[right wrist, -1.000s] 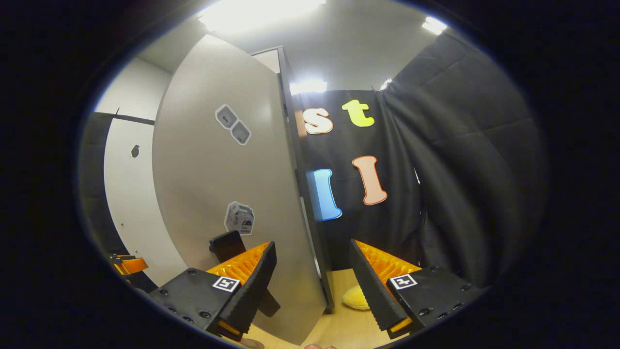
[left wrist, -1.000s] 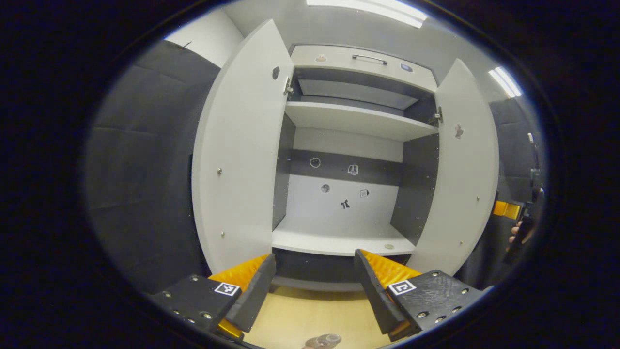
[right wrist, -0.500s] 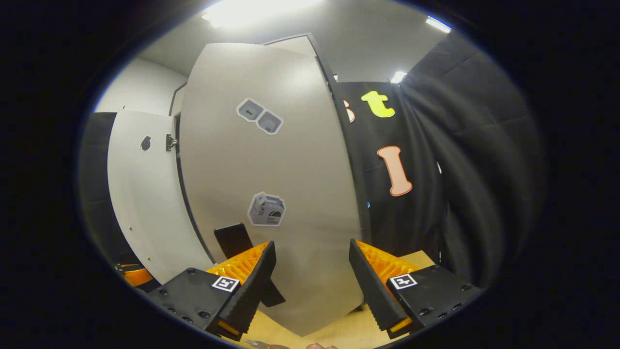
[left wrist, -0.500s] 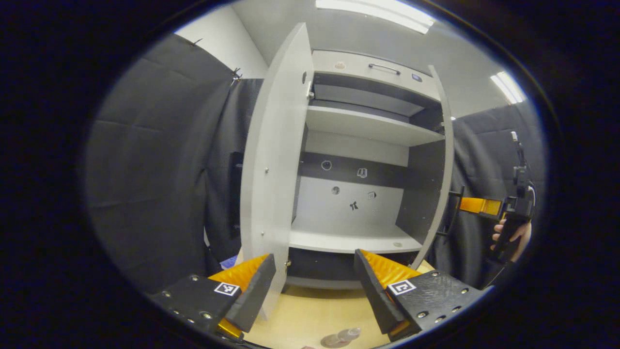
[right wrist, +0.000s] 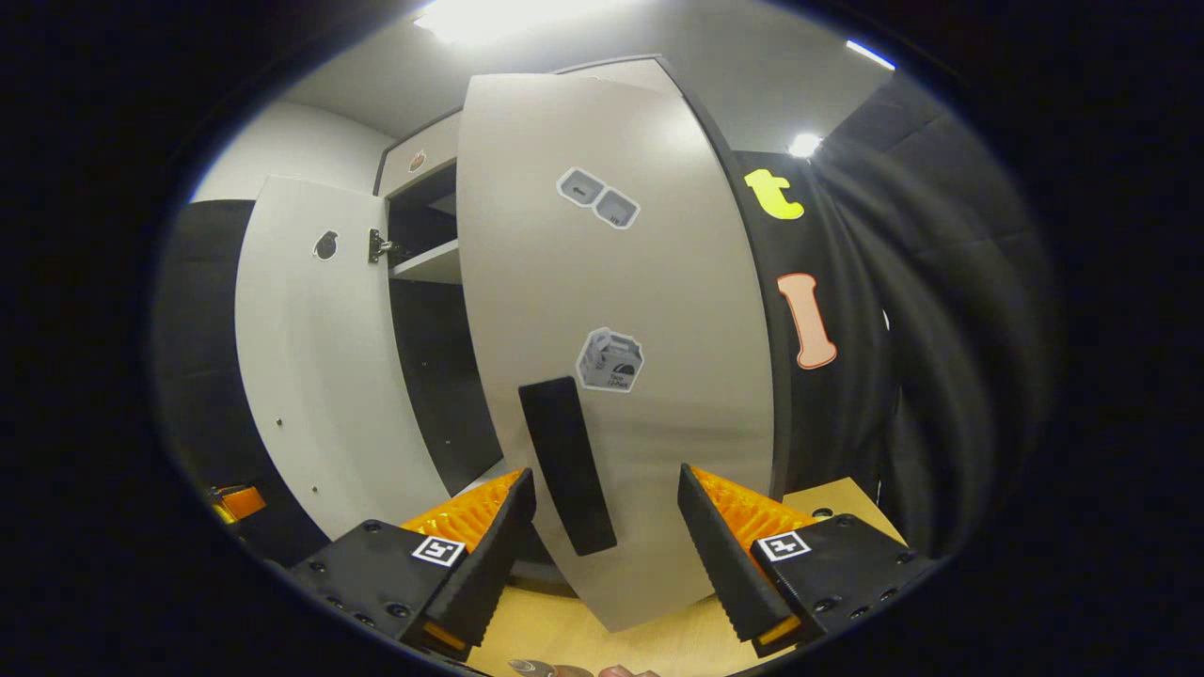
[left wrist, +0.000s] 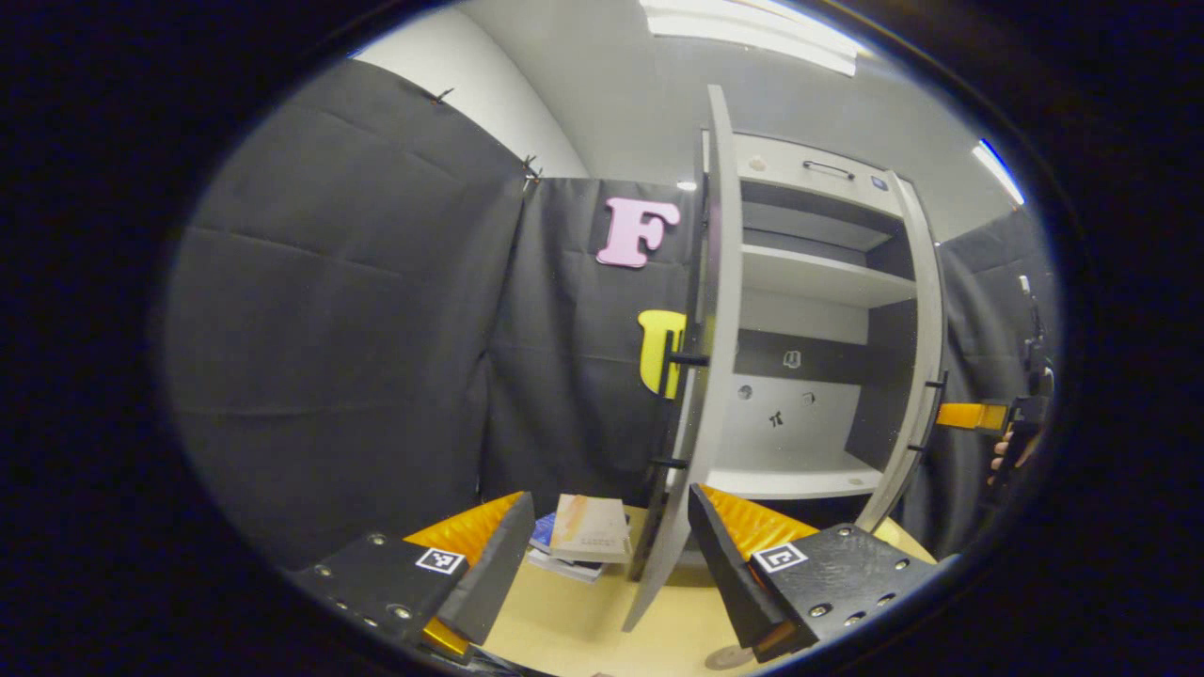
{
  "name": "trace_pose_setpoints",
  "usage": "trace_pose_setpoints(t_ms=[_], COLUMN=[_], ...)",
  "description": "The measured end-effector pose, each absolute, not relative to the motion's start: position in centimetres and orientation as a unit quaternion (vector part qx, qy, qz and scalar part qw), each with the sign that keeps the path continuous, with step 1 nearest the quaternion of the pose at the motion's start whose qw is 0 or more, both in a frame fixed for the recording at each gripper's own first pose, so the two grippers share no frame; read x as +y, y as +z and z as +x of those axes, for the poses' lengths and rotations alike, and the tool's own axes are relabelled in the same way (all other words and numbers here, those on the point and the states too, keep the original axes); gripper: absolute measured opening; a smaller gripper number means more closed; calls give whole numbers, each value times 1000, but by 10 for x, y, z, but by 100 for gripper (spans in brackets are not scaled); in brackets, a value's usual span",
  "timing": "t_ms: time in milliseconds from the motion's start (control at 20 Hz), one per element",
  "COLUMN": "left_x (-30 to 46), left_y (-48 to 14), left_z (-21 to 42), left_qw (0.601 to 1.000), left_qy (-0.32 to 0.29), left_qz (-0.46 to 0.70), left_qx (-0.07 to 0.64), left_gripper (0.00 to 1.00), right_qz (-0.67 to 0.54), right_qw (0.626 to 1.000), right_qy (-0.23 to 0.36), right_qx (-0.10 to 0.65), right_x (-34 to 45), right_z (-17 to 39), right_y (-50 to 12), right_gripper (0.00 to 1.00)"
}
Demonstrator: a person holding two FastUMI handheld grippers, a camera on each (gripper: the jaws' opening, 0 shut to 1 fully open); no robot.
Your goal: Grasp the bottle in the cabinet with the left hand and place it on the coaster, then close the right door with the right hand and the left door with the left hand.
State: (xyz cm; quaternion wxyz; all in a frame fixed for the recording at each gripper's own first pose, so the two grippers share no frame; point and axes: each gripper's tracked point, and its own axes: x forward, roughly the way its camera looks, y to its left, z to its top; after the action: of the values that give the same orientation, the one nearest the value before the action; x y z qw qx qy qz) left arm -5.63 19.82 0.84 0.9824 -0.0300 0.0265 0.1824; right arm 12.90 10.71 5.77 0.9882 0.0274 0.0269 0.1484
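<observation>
Fingers (right wrist: 503,536) spread, facing right door (right wrist: 649,376).

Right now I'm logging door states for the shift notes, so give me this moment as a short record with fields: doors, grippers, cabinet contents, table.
right door: partly swung toward shut, outer face with dark handle toward the right gripper
left door: open, seen nearly edge-on from the left gripper
left gripper: open, holding nothing
right gripper: open, fingers either side of the handle, contact unclear
cabinet shelves: bare where visible
table: books left of the left door
</observation>
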Motion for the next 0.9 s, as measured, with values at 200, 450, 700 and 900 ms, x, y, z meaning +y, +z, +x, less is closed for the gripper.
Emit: trace_pose_setpoints(t_ms=[200,450,700,900], left_x=[248,281,287,285], left_y=[10,13,12,21], left_z=[-52,-25,21,51], left_qw=[978,980,987,991], left_qy=[205,196,162,129], left_qz=[-13,7,-10,6], left_qx=[25,27,20,19], left_gripper=[99,100,100,100], right_qz=[16,1,-8,-6], right_qw=[989,993,997,998], right_qy=[140,110,69,38], right_qx=[36,43,42,50], right_x=[113,101,81,69], right_z=[121,113,104,98], right_y=[45,28,9,-8], right_gripper=[97,97,97,97])
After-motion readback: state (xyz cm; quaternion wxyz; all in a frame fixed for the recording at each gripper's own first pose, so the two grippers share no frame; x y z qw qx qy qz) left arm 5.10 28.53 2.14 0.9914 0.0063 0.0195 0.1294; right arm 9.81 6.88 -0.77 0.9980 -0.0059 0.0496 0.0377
